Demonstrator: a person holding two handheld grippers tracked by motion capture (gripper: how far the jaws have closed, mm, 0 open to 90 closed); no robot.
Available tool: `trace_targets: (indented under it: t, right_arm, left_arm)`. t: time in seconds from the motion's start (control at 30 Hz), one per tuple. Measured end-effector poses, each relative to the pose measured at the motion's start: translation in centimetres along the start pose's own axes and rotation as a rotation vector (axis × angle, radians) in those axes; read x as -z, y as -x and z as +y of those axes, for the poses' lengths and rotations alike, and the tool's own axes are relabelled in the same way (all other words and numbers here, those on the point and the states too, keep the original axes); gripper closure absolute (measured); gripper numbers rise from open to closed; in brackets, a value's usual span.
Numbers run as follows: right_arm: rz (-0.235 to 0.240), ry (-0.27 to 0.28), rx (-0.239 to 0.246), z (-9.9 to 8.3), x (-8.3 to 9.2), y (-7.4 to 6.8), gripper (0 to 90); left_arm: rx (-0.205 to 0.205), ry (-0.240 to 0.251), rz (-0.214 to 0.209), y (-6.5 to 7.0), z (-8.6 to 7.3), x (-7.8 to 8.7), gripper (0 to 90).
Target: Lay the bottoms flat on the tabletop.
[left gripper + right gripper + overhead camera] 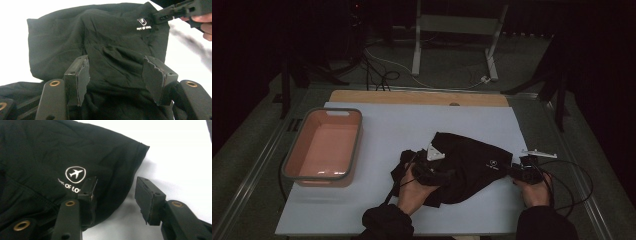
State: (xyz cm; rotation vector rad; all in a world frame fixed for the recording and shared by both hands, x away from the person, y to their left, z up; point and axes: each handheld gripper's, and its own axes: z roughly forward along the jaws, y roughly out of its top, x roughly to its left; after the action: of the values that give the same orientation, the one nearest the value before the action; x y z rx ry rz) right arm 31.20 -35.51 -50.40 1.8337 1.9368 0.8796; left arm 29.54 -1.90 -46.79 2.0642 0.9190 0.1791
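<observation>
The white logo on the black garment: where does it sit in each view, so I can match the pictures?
High view: the white logo is a tiny mark near the black garment's right end, just left of the right hand-held gripper.
Left gripper view: upper right, beside the other hand-held gripper's tip.
Right gripper view: left of centre, a plane in a ring above lettering.
Shared landmark: the white table cover.

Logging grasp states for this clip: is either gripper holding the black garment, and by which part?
Neither clamps it. The left gripper stands open around a raised fold of the black garment. The right gripper stands open at its hem edge, one jaw over the cloth.
</observation>
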Motion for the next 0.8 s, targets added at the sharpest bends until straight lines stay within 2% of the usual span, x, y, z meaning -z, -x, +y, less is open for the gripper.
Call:
trace_targets:
  t: [0.13, 0.27, 0.33, 0.6, 0.8]
  right_arm:
    - [-0.014, -0.024, 0.011, 0.0, -0.5, -0.2, 61.3]
    - [-0.012, -0.038, 0.044, 0.0, -0.8, -0.5, 79.2]
    - [-0.012, -0.030, 0.051, 0.1, -0.7, -0.6, 84.4]
    - [-0.015, 0.004, 0.059, 0.5, -0.4, -0.7, 85.6]
    - [-0.015, 0.014, 0.070, 0.7, -0.3, -1.1, 85.5]
  left_arm:
    - [-0.014, -0.013, -0.018, 0.7, -0.5, 0.1, 38.4]
    - [-0.036, -0.029, -0.038, 1.5, -0.9, 0.1, 37.4]
    - [-0.049, -0.034, -0.051, 1.9, -1.0, 0.3, 37.0]
    - [-0.073, -0.034, -0.093, 3.6, -1.5, 0.8, 37.6]
    - [-0.078, -0.038, -0.093, 4.1, -1.9, 1.1, 41.7]
